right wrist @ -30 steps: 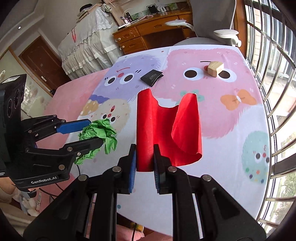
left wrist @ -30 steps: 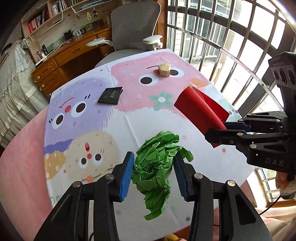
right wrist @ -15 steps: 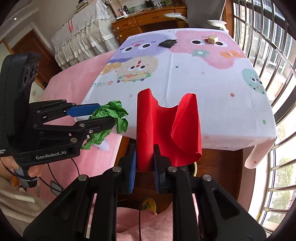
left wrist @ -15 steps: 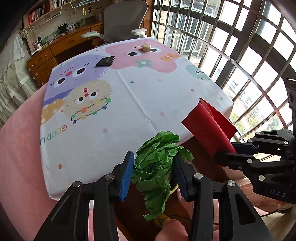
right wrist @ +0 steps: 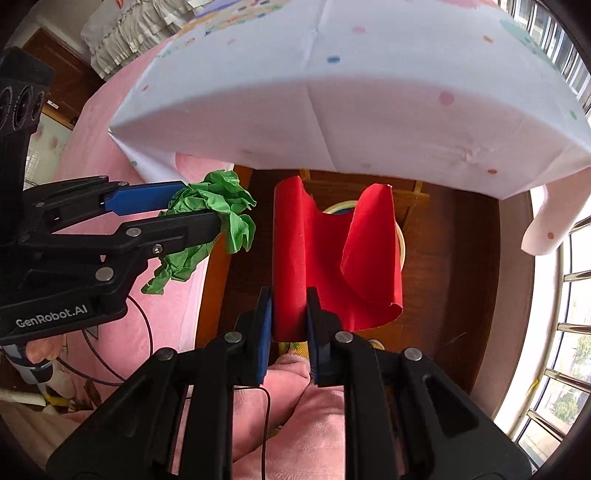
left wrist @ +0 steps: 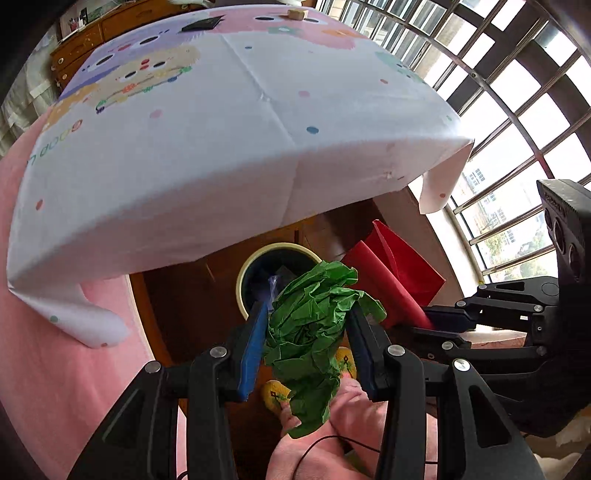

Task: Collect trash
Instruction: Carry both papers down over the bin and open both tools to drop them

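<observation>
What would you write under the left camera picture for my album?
Left gripper holds crumpled green paper above the bin by the table, red paper beside it.

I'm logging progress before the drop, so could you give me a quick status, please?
Left gripper shut on green paper. Right gripper shut on red sheet. Both above the bin under the table; nothing blocking.

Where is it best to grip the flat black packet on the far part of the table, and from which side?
Probably from above, with the gripper closing across its shorter width near one edge. The black packet lies flat on the tablecloth, so no side has height to pinch; only its thin edges do. It looks small here, so its exact outline is unclear.
</observation>
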Demonstrator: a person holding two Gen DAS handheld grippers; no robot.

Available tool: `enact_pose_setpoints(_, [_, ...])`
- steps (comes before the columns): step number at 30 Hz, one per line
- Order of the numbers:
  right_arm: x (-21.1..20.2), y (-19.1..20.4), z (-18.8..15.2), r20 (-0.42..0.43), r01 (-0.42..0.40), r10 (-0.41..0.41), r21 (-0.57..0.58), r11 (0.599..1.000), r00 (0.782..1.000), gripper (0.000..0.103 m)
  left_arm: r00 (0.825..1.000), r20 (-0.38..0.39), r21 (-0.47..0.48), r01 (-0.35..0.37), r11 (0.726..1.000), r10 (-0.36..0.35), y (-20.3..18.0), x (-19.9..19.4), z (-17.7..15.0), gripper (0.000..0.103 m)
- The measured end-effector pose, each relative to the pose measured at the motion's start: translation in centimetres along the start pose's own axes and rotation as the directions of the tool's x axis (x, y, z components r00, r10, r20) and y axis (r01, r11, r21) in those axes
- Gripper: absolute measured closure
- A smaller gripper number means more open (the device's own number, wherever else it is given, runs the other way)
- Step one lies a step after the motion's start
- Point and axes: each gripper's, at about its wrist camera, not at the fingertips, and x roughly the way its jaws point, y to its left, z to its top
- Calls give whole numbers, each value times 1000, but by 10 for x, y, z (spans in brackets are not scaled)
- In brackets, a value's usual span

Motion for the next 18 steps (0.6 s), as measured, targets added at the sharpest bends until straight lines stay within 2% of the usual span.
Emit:
enact_pose_setpoints(5, [101,-51,-14,-71,-20,24,56,998,997,89,998,-63,-54,-26,998,23,8,101,-23,60])
enact_pose_setpoints(10, [192,-105,-17,-99,-37,52,145,989,994,89,996,-75,-117,-47,992,38,28,194,-33,60])
enact_pose_setpoints(15, [247,-139,-8,-80,-44,61,192,980,995,89,997,-66,-135,-52,989,43,43,253,-41,58])
enact_pose_setpoints(18, [268,-150,1,-76,-45,62,207,977,995,83,994,-97,-112,-65,992,54,45,277,-41,52])
